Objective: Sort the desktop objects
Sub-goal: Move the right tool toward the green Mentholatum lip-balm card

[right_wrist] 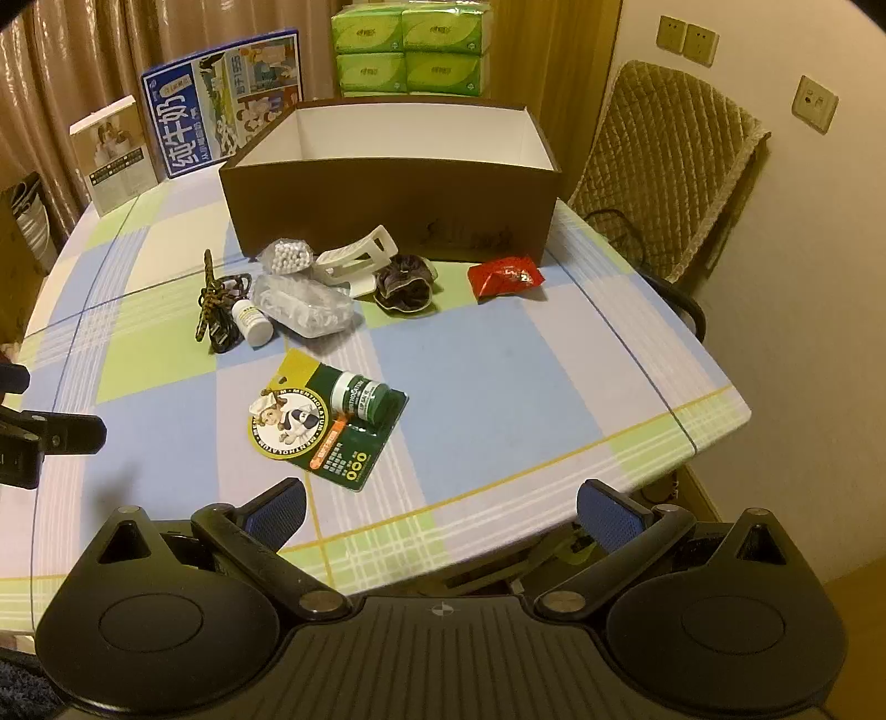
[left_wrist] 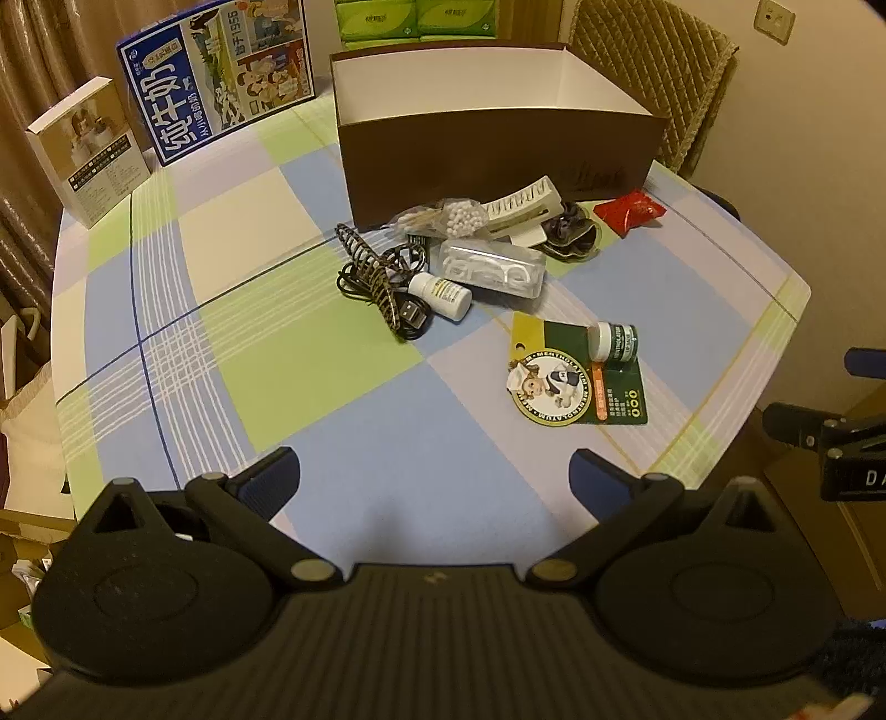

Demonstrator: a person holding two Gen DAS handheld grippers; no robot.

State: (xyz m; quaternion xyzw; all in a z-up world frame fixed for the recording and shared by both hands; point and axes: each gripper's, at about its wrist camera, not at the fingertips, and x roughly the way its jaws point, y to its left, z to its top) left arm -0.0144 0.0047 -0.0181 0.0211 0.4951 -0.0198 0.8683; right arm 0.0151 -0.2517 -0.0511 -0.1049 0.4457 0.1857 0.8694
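Note:
A brown cardboard box (left_wrist: 498,160) (right_wrist: 387,205) with a white inside stands open at the back of the checked tablecloth (left_wrist: 387,421). In front of it lie a green lip-balm card (left_wrist: 576,371) (right_wrist: 326,421), a white pill bottle (left_wrist: 443,292) (right_wrist: 252,320), a black USB cable (left_wrist: 387,304) (right_wrist: 221,327), a clear plastic case (left_wrist: 493,271) (right_wrist: 304,302), a white hair claw (left_wrist: 526,213) (right_wrist: 357,257), a bag of white beads (left_wrist: 459,216) (right_wrist: 288,256), a dark scrunchie (left_wrist: 570,235) (right_wrist: 404,285) and a red packet (left_wrist: 628,210) (right_wrist: 504,277). My left gripper (left_wrist: 434,479) and right gripper (right_wrist: 440,512) hover open and empty over the near table edge.
A blue milk carton box (left_wrist: 216,77) (right_wrist: 221,105) and a small white box (left_wrist: 86,149) (right_wrist: 113,155) stand at the back left. Green tissue packs (right_wrist: 410,50) are stacked behind the brown box. A padded chair (right_wrist: 664,171) stands at the right.

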